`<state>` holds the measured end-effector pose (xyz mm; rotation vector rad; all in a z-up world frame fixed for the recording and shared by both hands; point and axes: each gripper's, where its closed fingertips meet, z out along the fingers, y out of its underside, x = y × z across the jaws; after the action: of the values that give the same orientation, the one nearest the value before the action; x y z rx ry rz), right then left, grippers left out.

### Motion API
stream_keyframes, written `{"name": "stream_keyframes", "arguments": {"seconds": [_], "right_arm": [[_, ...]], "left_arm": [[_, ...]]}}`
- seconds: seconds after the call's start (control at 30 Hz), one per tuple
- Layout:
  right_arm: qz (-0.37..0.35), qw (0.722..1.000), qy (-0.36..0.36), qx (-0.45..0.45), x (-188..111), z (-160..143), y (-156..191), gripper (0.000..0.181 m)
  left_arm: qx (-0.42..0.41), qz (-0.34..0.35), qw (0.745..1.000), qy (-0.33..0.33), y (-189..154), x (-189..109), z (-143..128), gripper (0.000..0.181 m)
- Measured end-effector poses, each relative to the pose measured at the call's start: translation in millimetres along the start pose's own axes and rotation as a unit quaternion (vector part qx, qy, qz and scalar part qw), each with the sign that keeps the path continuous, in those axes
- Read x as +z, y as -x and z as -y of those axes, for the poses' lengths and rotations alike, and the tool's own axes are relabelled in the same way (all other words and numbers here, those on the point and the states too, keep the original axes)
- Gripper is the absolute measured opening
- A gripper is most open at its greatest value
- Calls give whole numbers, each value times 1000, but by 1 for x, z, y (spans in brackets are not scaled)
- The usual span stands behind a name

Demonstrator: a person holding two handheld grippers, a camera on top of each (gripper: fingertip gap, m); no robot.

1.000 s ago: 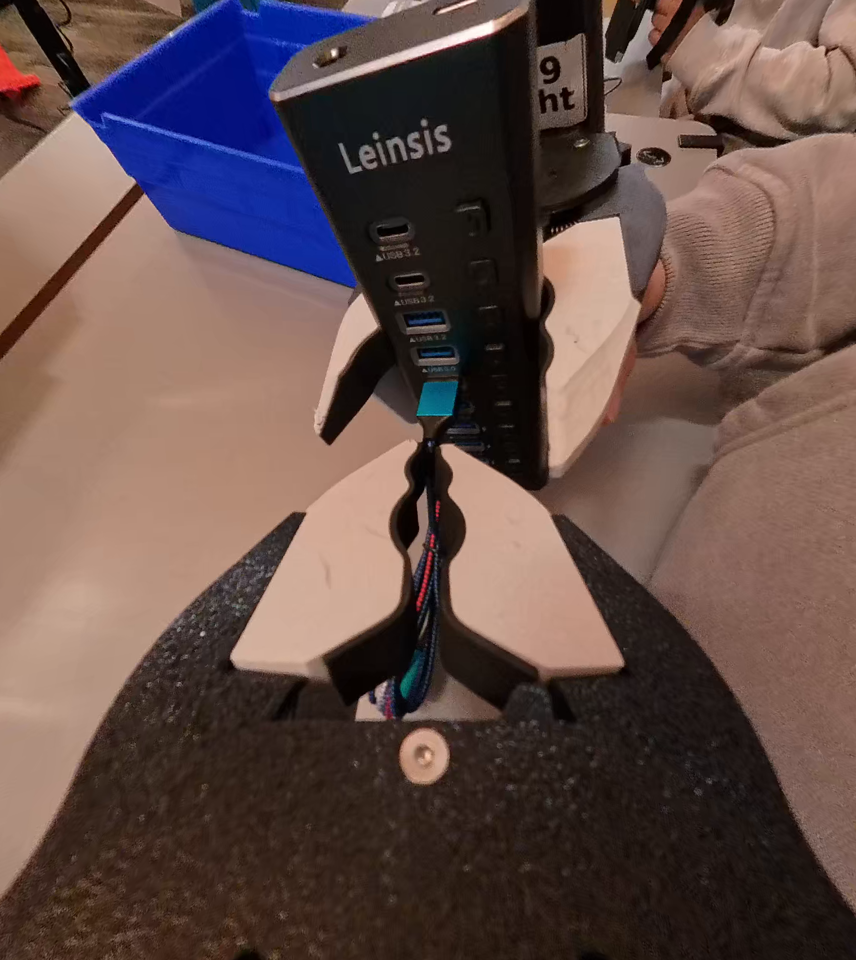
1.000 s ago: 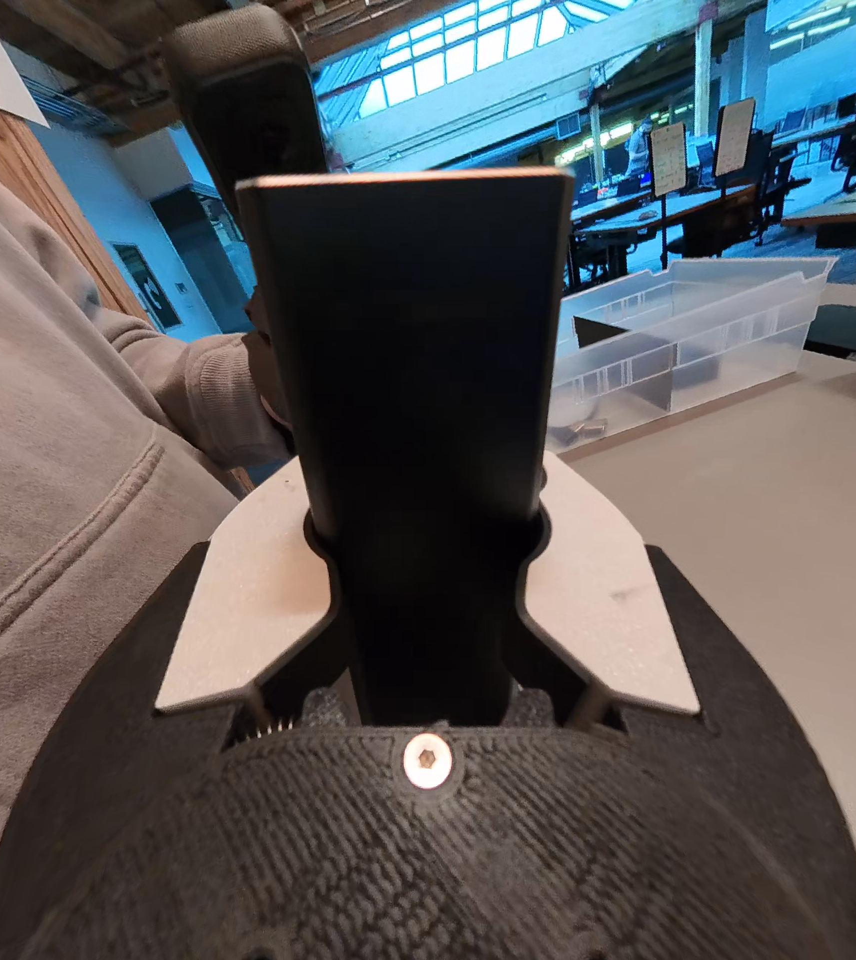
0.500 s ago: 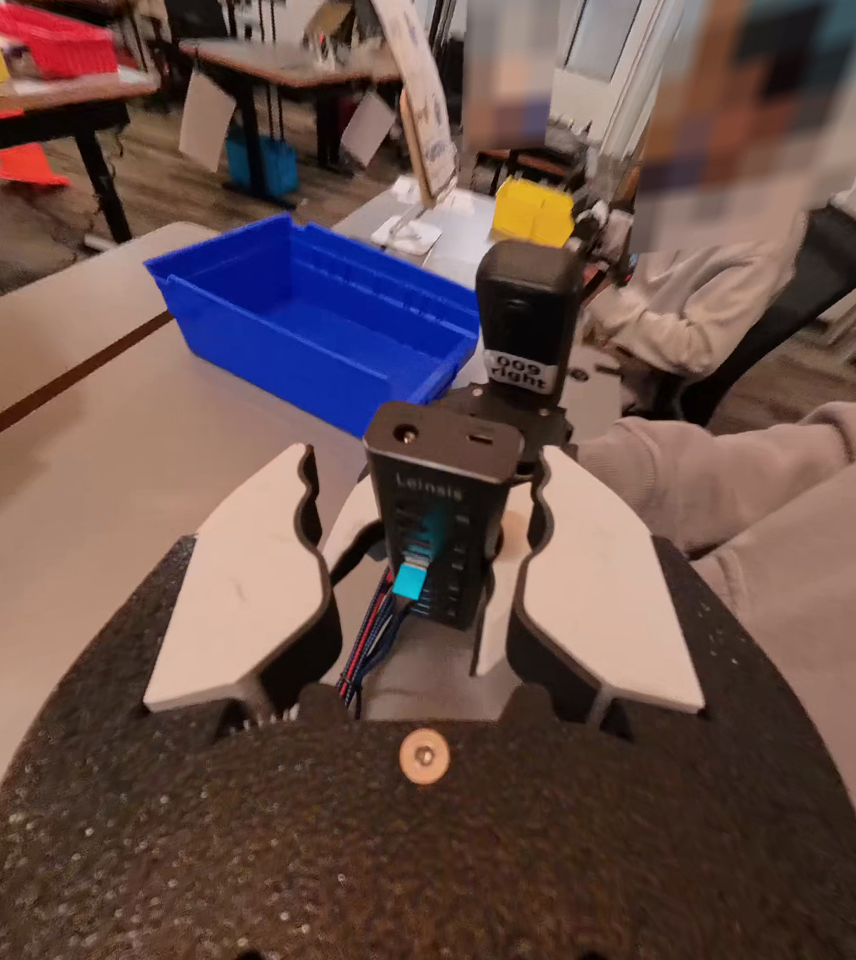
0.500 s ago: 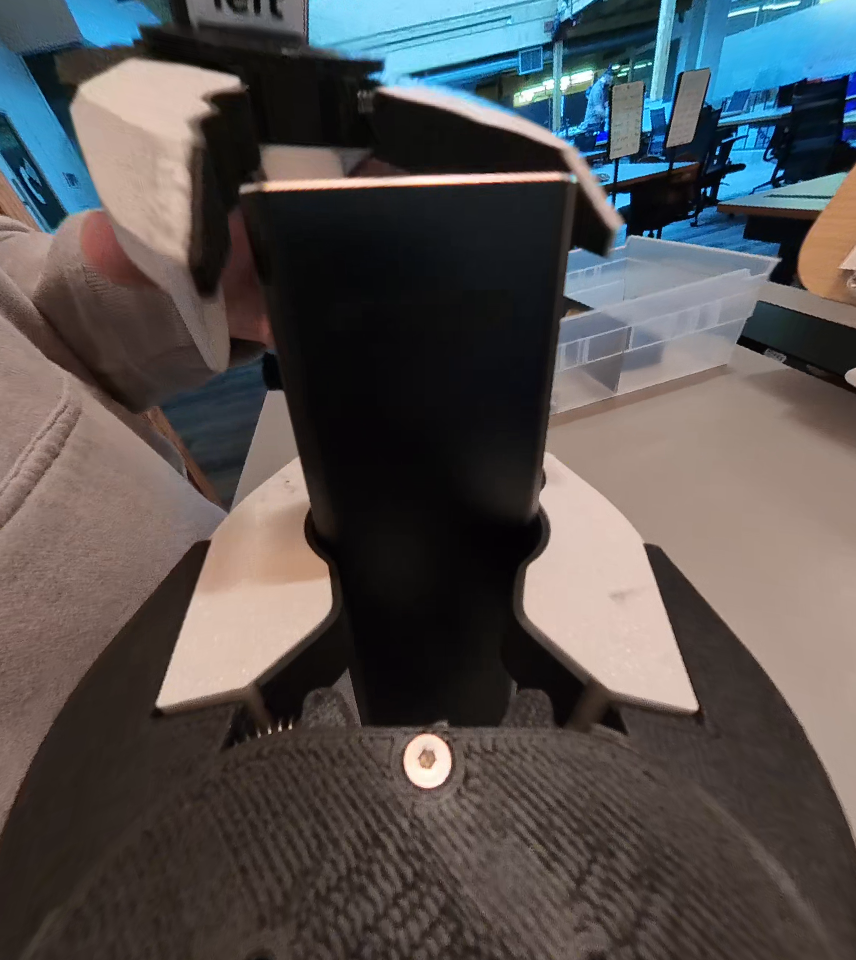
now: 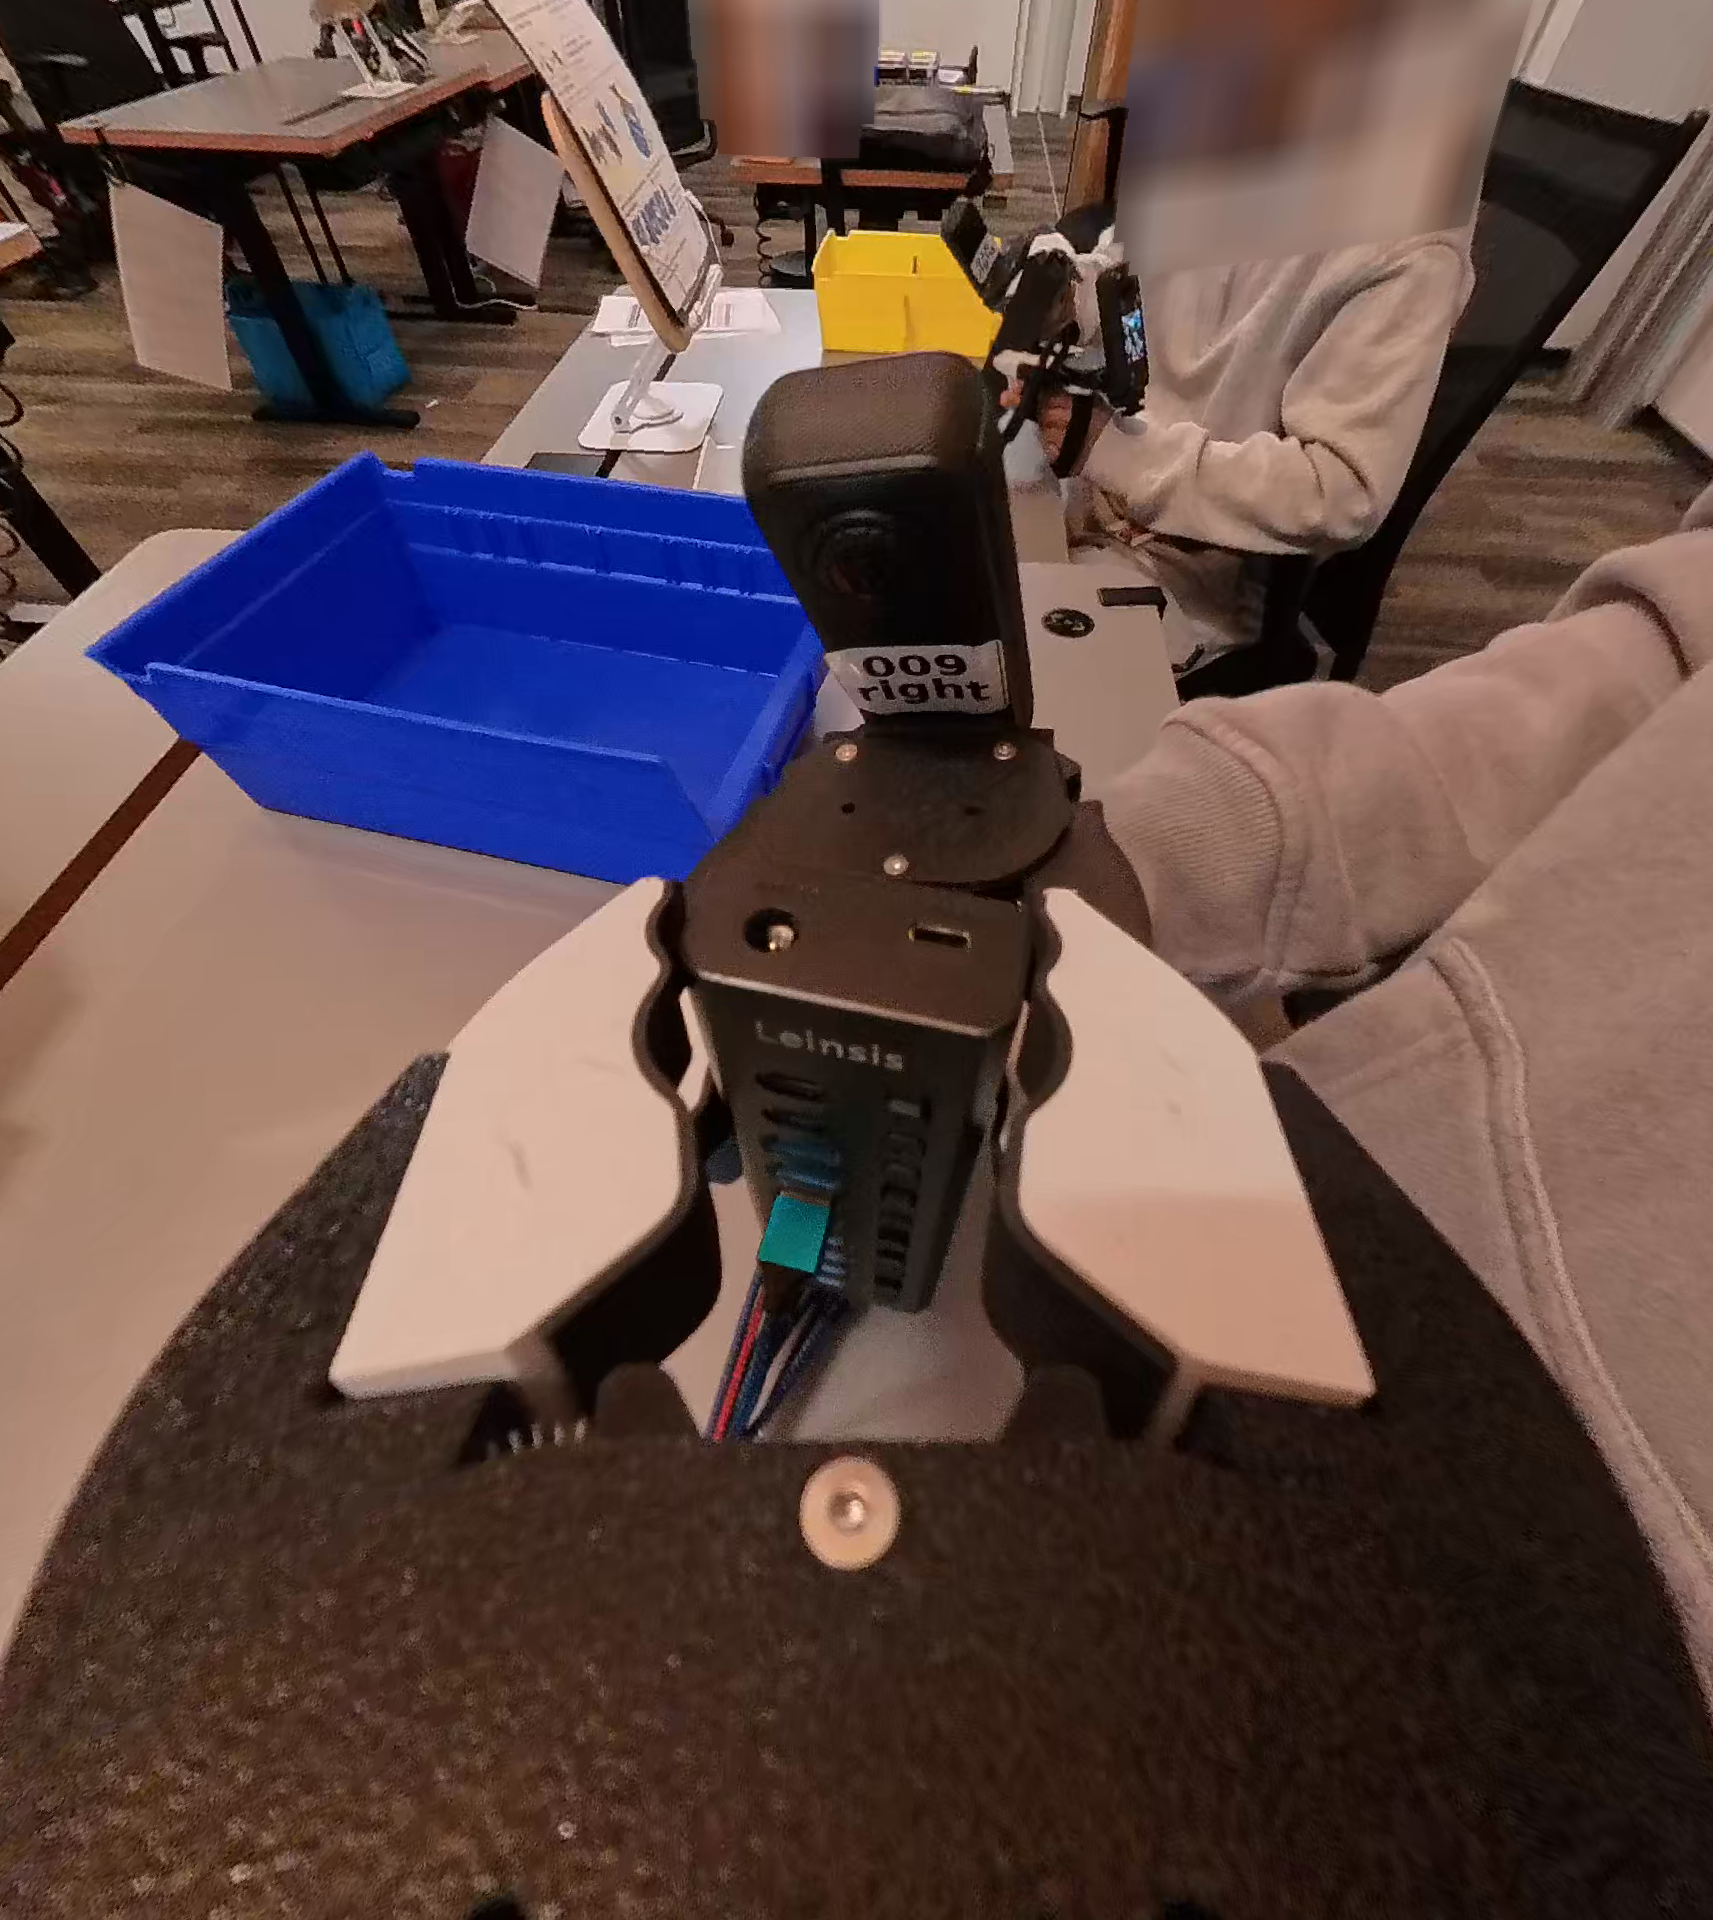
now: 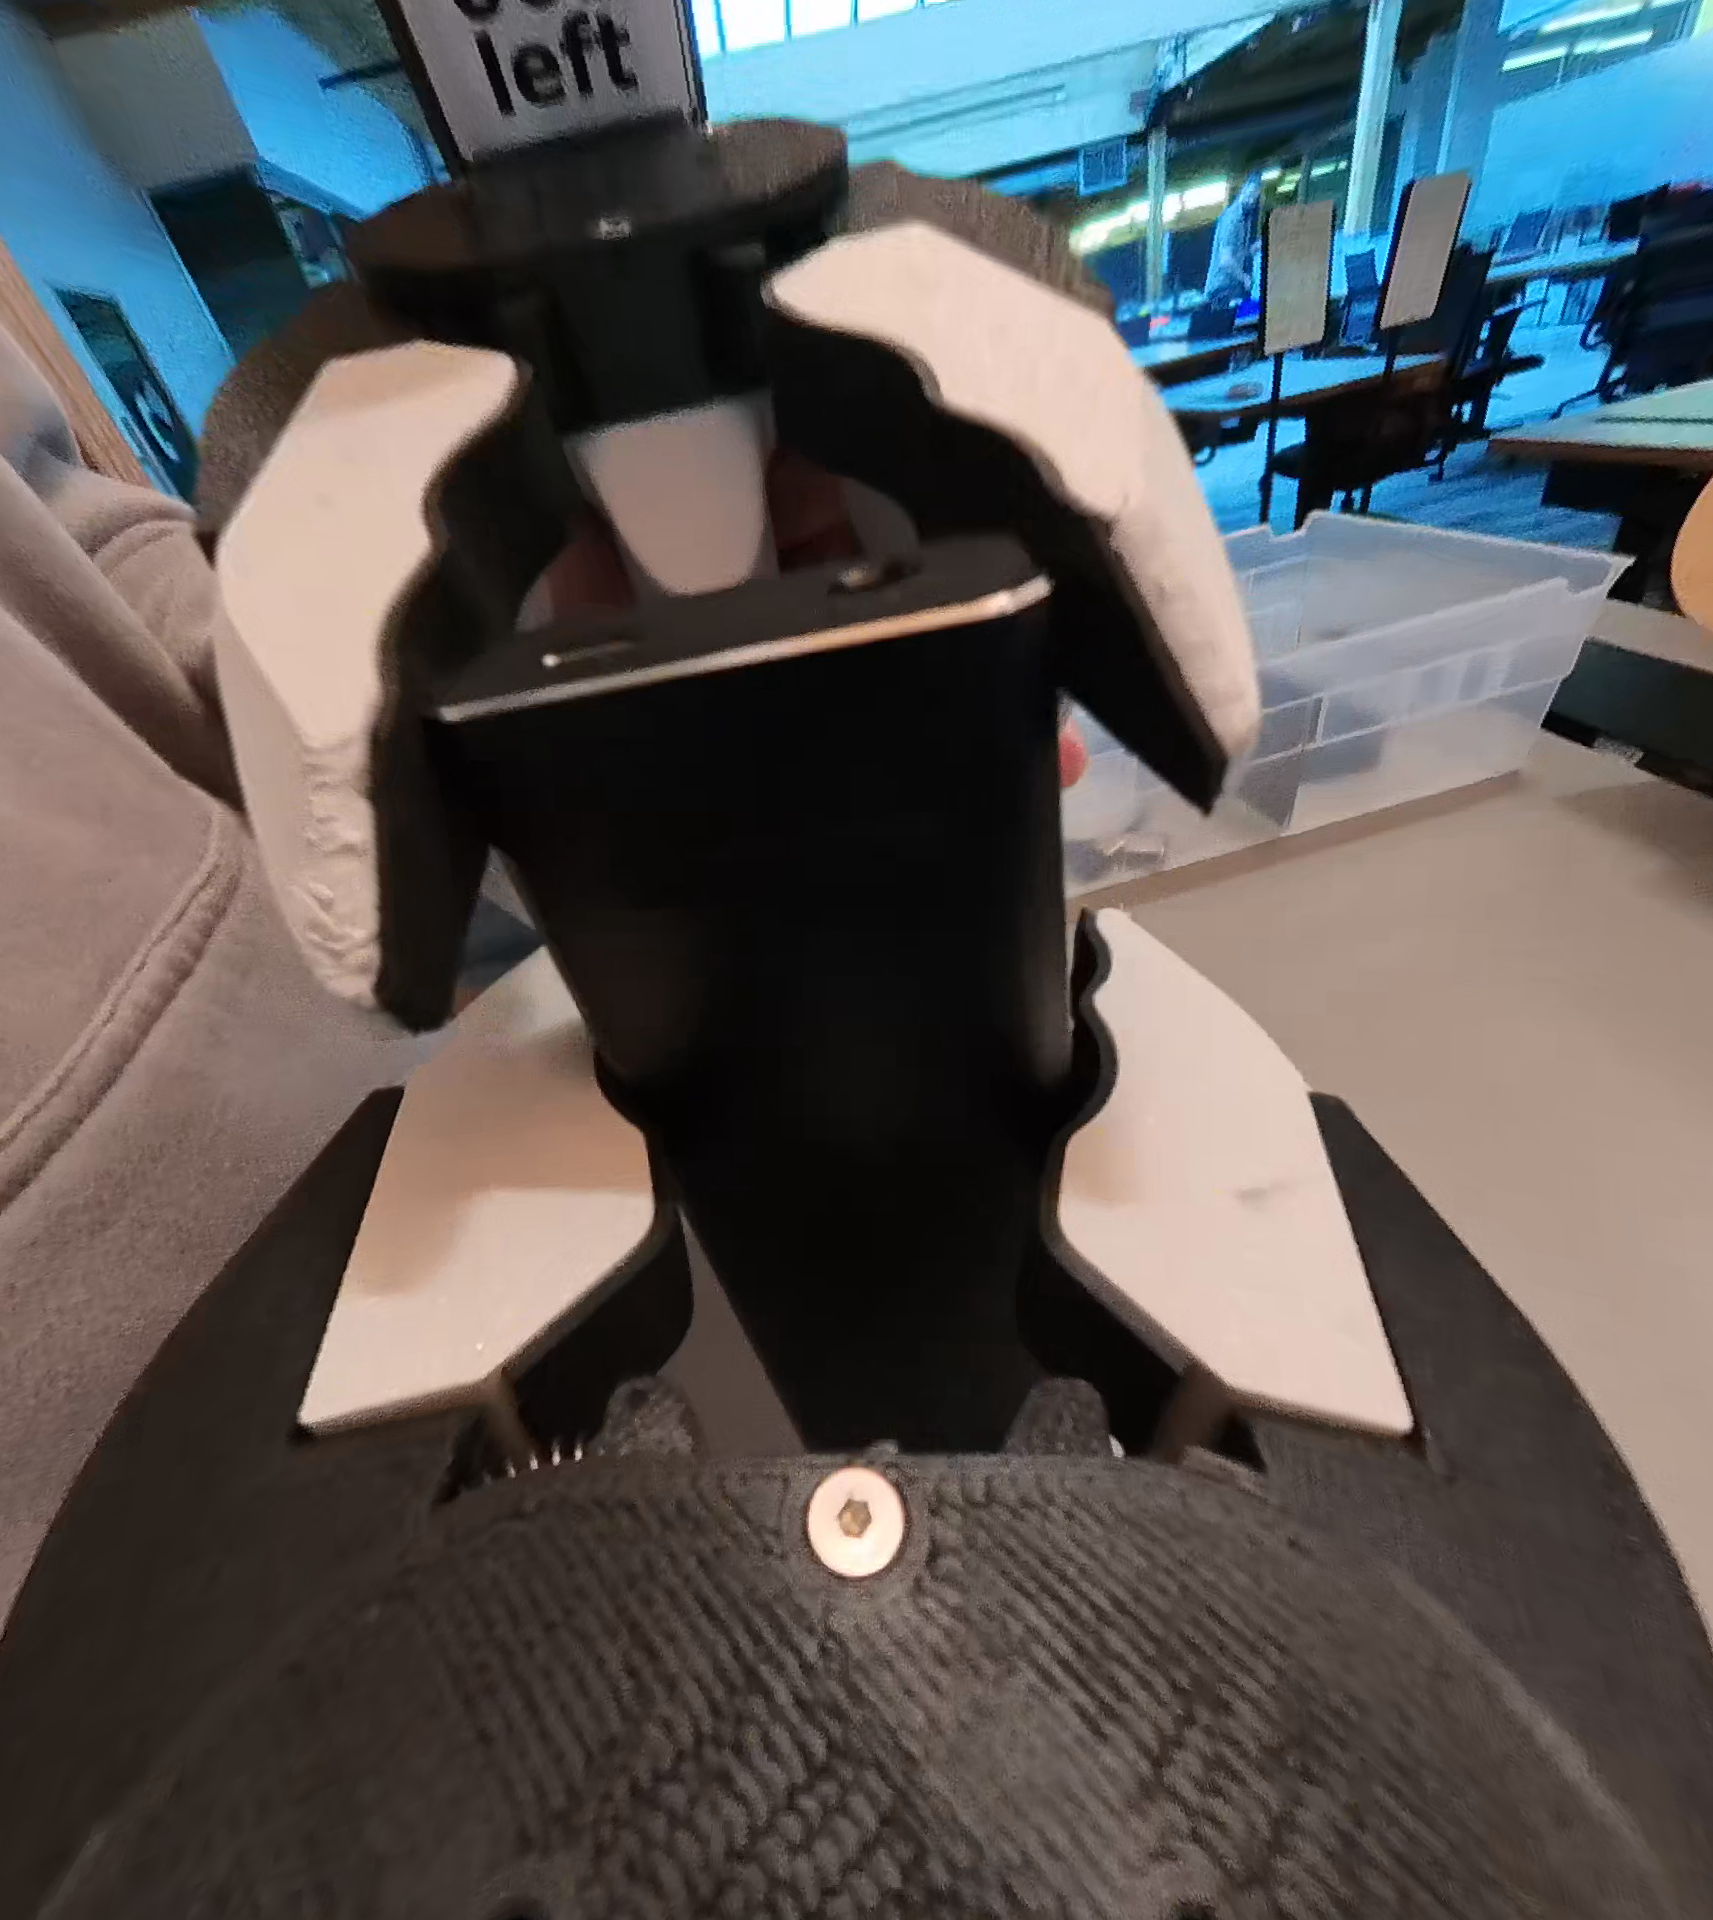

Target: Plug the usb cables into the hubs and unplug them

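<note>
Grey surface (image 5: 208, 1039), blue bin (image 5: 457, 665) at ten o'clock. Right hand-held gripper (image 6: 862, 1143) clamps hub (image 5: 847, 1081) upright, steadying the plugged cable (image 5: 795, 1236); left hand-held gripper (image 5: 852, 1143) spread apart around it.

Your left wrist view looks along its own fingers, over the desk (image 5: 208, 1039) toward the blue bin (image 5: 457, 686), close on the hub (image 5: 852, 1049), your right wrist view faces back the opposite way toward the clear bin (image 6: 1403, 665), both sharing that hub (image 6: 779, 883) at near range.
</note>
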<state>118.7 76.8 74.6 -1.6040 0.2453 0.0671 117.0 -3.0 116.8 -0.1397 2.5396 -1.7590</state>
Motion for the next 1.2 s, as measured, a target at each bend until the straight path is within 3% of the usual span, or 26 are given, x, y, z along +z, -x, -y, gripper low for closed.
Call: {"name": "stream_keyframes", "arguments": {"seconds": [0.17,0.33,0.4,0.5,0.57,0.63,0.7,0.8,0.87,1.0,1.1,1.2], "right_arm": [[16,999,39,-18,4,-6,5,75],[16,1000,23,4,8,-6,4,75],[4,1000,19,4,7,-6,0,75],[-11,1000,4,14,-3,-1,-7,75],[-24,1000,-5,14,-13,4,-12,75],[-34,999,-11,12,-23,8,-15,75],[-49,998,-22,12,-31,12,-19,75],[-60,998,-27,11,-36,11,-22,75],[-57,998,-27,15,-35,10,-23,75],[-47,998,-32,15,-31,10,-20,75],[-40,999,-27,14,-29,9,-18,75],[-35,999,-26,13,-31,9,-16,74]], "left_arm": [[-16,-15,1000,-11,-1,-3,-1,61],[-52,-9,999,1,3,-6,-4,61],[-69,17,997,-16,10,-14,4,74],[-93,82,990,-72,33,-56,23,71],[-130,176,973,-74,69,-102,15,57],[-220,310,925,-7,117,-160,-34,50],[-325,416,848,53,154,-217,-99,51],[-460,471,750,67,187,-264,-180,51],[-526,490,692,64,203,-279,-221,53],[-585,511,621,105,219,-279,-277,55],[-584,562,564,159,224,-289,-304,56],[-591,583,537,153,232,-289,-317,57]]}}
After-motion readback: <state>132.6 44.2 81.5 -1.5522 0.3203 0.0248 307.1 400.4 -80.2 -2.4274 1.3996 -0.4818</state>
